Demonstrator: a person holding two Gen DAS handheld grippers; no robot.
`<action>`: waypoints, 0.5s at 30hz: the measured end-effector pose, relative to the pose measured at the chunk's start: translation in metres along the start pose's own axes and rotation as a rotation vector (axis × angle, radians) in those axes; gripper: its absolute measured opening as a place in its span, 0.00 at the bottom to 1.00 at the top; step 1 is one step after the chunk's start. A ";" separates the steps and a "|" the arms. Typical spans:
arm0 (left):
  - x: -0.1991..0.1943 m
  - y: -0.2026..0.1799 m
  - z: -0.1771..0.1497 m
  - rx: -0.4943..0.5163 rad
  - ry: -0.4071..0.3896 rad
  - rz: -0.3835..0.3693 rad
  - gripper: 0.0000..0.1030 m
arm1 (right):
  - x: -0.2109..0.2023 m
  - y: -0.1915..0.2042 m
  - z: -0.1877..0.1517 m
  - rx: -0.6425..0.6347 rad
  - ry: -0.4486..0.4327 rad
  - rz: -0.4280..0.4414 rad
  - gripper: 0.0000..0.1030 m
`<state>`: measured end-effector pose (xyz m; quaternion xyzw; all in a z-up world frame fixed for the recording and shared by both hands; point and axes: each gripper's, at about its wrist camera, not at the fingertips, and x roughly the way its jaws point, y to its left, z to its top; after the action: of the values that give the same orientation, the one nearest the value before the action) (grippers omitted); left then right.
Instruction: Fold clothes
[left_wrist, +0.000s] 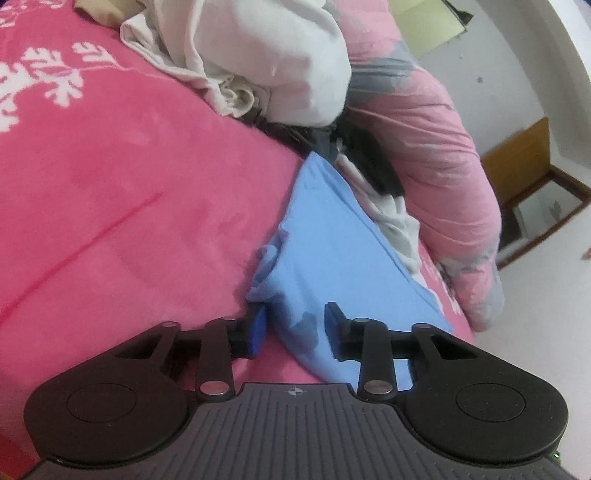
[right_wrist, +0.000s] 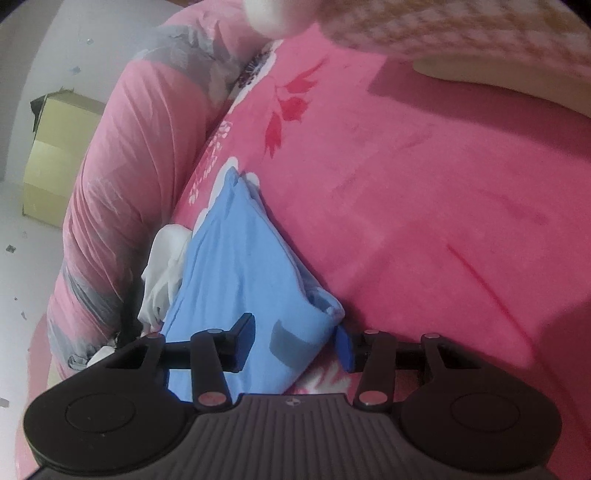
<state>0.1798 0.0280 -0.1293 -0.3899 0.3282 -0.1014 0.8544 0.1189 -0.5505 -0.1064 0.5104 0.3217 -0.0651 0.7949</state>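
Blue garment (left_wrist: 332, 240) lies folded near the bed's edge, open pink bedspread (left_wrist: 129, 184) alongside. Left gripper (left_wrist: 295, 328) and right gripper (right_wrist: 295, 343) straddle it, jaws parted, not pinching.

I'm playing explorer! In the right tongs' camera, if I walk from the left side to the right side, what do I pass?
Yellow cardboard box → rolled pink quilt → white cloth → blue garment → pink bedsheet.
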 end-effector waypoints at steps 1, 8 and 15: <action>0.002 0.001 0.001 -0.020 -0.013 0.006 0.18 | 0.001 0.000 0.000 0.000 -0.010 -0.008 0.39; -0.006 0.005 0.011 -0.114 -0.076 0.028 0.01 | -0.007 -0.001 -0.004 0.036 -0.103 -0.020 0.03; -0.053 0.004 0.022 -0.105 -0.107 -0.004 0.01 | -0.060 0.019 -0.030 0.018 -0.167 0.007 0.02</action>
<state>0.1529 0.0665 -0.0956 -0.4395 0.2862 -0.0647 0.8490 0.0665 -0.5294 -0.0650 0.5117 0.2518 -0.1074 0.8144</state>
